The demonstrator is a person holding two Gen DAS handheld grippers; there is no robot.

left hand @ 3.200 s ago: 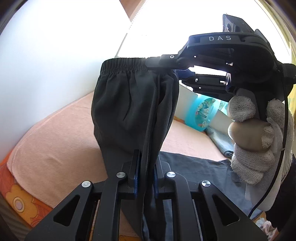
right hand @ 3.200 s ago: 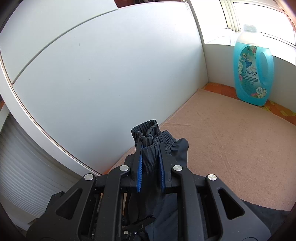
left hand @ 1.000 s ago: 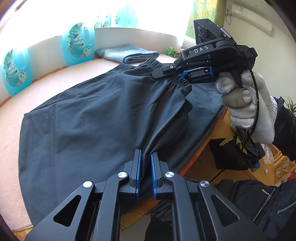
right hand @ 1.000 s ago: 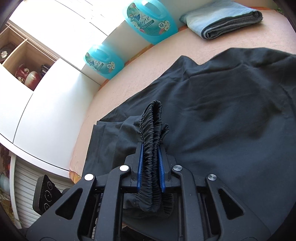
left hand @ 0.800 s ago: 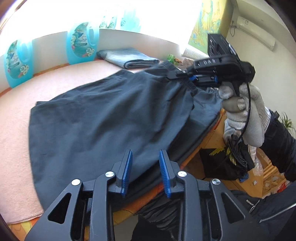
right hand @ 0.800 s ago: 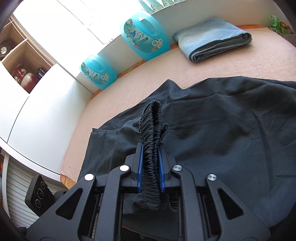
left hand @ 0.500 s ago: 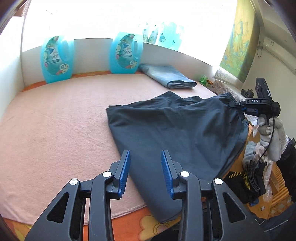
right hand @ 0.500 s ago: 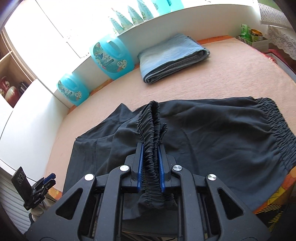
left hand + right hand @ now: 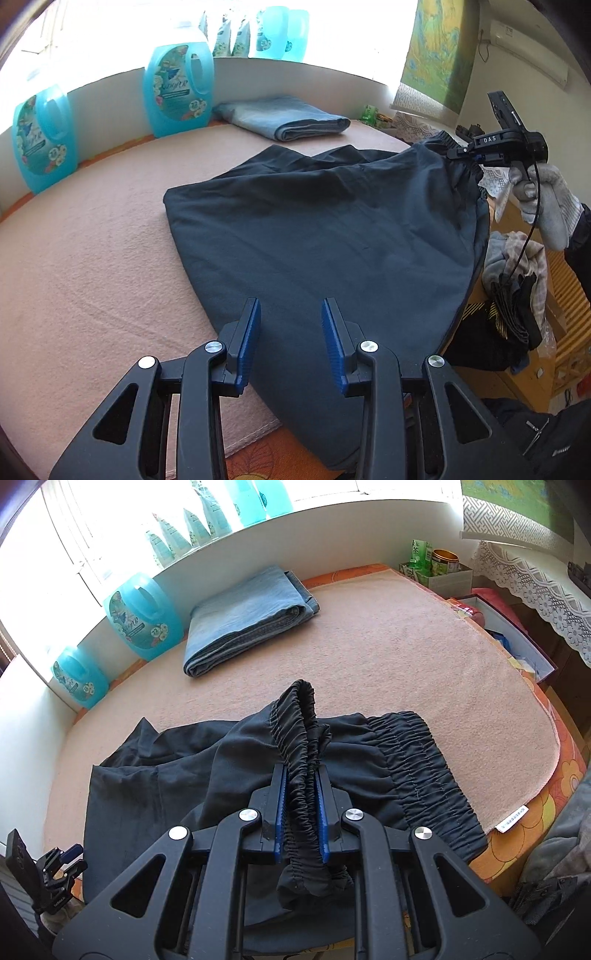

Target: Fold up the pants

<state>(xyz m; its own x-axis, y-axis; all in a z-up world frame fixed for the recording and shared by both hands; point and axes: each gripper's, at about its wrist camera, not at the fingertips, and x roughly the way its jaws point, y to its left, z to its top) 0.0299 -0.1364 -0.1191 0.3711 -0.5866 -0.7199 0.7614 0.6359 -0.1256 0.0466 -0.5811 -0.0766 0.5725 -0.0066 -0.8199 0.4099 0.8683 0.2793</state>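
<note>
Black pants (image 9: 310,738) waistband sits pinched between right tongs (image 9: 300,812).

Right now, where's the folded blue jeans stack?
The folded blue jeans lie at the far edge of the peach blanket by the windowsill wall, just right of the nearer blue detergent bottle and beyond the black pants.

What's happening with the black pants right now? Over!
Left gripper open, holding nothing. Right gripper shut on pants waistband, lifted. Rest of pants flat on pink blanket. Nothing in the way.
</note>
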